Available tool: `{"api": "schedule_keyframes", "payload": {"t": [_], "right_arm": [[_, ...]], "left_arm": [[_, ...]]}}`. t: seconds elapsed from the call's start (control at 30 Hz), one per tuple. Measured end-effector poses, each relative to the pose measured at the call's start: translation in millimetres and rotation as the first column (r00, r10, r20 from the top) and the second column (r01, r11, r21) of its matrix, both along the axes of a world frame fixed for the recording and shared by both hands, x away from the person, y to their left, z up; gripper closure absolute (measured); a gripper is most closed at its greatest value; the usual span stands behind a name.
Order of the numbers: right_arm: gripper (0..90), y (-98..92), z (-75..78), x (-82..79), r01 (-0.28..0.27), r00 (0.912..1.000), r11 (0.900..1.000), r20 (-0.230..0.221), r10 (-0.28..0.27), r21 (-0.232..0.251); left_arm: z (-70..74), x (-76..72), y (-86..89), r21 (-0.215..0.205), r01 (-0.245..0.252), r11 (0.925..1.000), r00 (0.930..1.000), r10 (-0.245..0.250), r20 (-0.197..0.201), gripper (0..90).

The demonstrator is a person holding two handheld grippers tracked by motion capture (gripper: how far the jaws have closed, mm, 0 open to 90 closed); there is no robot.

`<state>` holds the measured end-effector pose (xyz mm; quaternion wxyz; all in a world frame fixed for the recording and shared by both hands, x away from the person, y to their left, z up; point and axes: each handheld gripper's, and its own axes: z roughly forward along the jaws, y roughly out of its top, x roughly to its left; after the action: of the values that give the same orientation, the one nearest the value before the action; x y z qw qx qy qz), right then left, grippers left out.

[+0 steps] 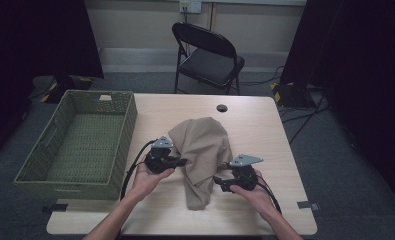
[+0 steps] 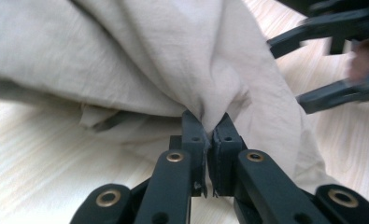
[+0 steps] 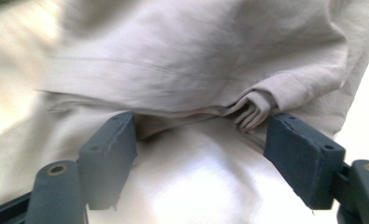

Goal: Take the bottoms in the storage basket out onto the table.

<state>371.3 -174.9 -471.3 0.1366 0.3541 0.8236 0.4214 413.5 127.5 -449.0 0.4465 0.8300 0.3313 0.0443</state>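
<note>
— Where's the cloth sitting, from where you stand?

— The beige cloth [image 1: 203, 155] lies rumpled in the middle of the wooden table [image 1: 265, 130], with a narrower tail trailing toward the person's edge at six o'clock. The green woven basket [image 1: 75, 145] stands at about nine o'clock from it, well apart, at the table's left end.

— And the left gripper?

— The left gripper [image 1: 181, 162] is at the cloth's nine o'clock edge, pointing in at it. In the left gripper view the left gripper [image 2: 209, 128] has its jaws together, pinching a fold of the cloth [image 2: 173, 60] — the fabric rises out of the pads in a tight pleat. Past it, at two o'clock in that view, you can see the other gripper's black jaws, a bit blurred.

— The right one?

— The right gripper [image 1: 218, 181] sits at about four o'clock from the cloth's middle, its tips just at the fabric's edge. In the right gripper view the right gripper [image 3: 201, 140] has its jaws standing wide apart, with the cloth [image 3: 196, 60] spread between and beyond them. A folded hem lies near the pad at three o'clock; whether it touches that pad I can't quite tell — the picture is soft there. Neither pad looks pressed on anything.

— Anything else in the room?

— A black folding chair [image 1: 210, 55] at twelve o'clock, behind the table.
</note>
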Motion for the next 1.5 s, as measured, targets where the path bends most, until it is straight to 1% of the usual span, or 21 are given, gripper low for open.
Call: {"api": "schedule_keyframes", "payload": {"t": [0.13,0.23,0.3,0.33,0.37,0.47,0.5,0.57,0.6,0.63,0.67,0.73,0.8,0.83,0.93,1.03,1.17,1.27,1.33,1.43,1.5], "right_arm": [[28.8,-1.9,8.4,-13.2,-0.039,0.9988,0.999,0.031,0.038,0.038],[29.3,6.7,4.1,-17.3,-0.093,0.9956,0.995,0.0,0.093,0.045],[28.0,17.8,-2.3,-21.5,-0.124,0.9923,0.992,0.01,0.123,0.013],[26.8,21.1,-4.1,-22.1,-0.128,0.9917,0.992,0.009,0.128,0.006],[25.1,25.9,-6.8,-22.2,-0.129,0.9916,0.992,0.012,0.129,0.002],[22.8,35.5,-13.4,-18.8,-0.119,0.9921,0.991,0.034,0.121,-0.054],[26.5,36.9,-15.1,-17.1,-0.118,0.9918,0.991,0.041,0.121,-0.069],[49.0,34.8,-14.8,-14.0,-0.127,0.9897,0.988,0.056,0.132,-0.089],[58.0,31.8,-13.6,-12.3,-0.115,0.9912,0.99,0.056,0.12,-0.081],[68.9,29.1,-12.5,-11.2,-0.103,0.9926,0.991,0.056,0.107,-0.08],[73.9,25.2,-11.2,-9.6,-0.078,0.9948,0.993,0.058,0.083,-0.091],[80.4,12.4,-7.3,-4.1,-0.013,0.9985,0.998,0.053,0.016,-0.054],[83.5,1.0,-4.3,1.6,0.028,0.9986,0.999,0.045,-0.027,-0.029],[83.7,-5.2,-3.9,4.9,0.051,0.9978,0.998,0.044,-0.05,-0.028],[83.8,-23.5,-9.3,17.3,0.112,0.9932,0.991,0.038,-0.11,-0.078],[80.2,-32.9,-15.6,23.3,0.122,0.9925,0.988,0.01,-0.122,-0.094],[65.0,-34.8,-2.7,16.4,0.126,0.9916,0.991,0.031,-0.125,-0.039],[60.4,-35.1,14.7,-0.4,0.071,0.9962,0.996,0.047,-0.073,0.045],[63.7,-32.2,18.5,-9.4,0.017,0.9988,0.998,0.045,-0.02,0.067],[68.9,-15.4,14.1,-17.9,-0.093,0.9956,0.994,0.017,0.092,0.05],[70.7,-3.9,5.8,-17.2,-0.138,0.9904,0.99,-0.011,0.138,0.017]], "left_arm": [[-7.8,5.6,-0.1,-0.016,-0.02,0.9997,0.9994,0.02,-0.029,86.1],[-5.1,5.0,-3.2,-0.046,-0.018,0.9988,0.9994,0.017,-0.03,86.0],[-1.4,2.7,-6.6,-0.053,-0.005,0.9986,0.9999,0.004,-0.016,86.1],[0.6,1.3,-8.3,-0.072,0.005,0.9974,1.0,-0.006,-0.007,86.3],[1.8,0.5,-9.5,-0.088,0.008,0.9961,0.9999,-0.009,-0.008,86.4],[4.2,-0.4,-12.3,-0.126,0.016,0.9919,0.9997,-0.018,-0.014,86.5],[5.2,-0.4,-12.5,-0.134,0.017,0.9908,0.9998,-0.019,-0.011,86.4],[7.5,-0.4,-10.7,-0.144,0.009,0.9896,1.0,-0.009,-0.002,86.1],[8.0,-0.2,-9.3,-0.15,0.004,0.9887,1.0,-0.004,-0.003,85.1],[8.7,0.4,-7.4,-0.159,-0.003,0.9873,0.9999,0.001,-0.011,80.0],[9.8,0.8,-5.0,-0.163,-0.028,0.9863,0.9996,0.026,-0.014,71.4],[12.1,1.8,-0.2,-0.17,-0.06,0.9836,0.9982,0.06,-0.006,55.4],[13.6,2.7,3.4,-0.166,-0.076,0.9831,0.9971,0.077,-0.005,53.9],[14.0,3.2,5.1,-0.158,-0.078,0.9843,0.997,0.078,-0.006,53.7],[13.3,3.8,7.1,-0.15,-0.078,0.9856,0.9969,0.078,-0.008,55.2],[11.0,4.3,6.4,-0.118,-0.072,0.9904,0.9974,0.072,-0.002,57.1],[8.4,3.9,5.8,-0.098,-0.057,0.9936,0.9984,0.057,-0.006,60.1],[8.0,4.6,7.3,-0.092,-0.06,0.9939,0.9982,0.06,-0.008,60.6],[7.8,5.2,8.3,-0.091,-0.067,0.9936,0.9977,0.067,-0.009,60.6],[7.9,5.4,9.1,-0.094,-0.075,0.9927,0.9971,0.075,-0.012,60.4],[8.0,5.2,9.0,-0.092,-0.077,0.9928,0.997,0.076,-0.011,59.6]]}}
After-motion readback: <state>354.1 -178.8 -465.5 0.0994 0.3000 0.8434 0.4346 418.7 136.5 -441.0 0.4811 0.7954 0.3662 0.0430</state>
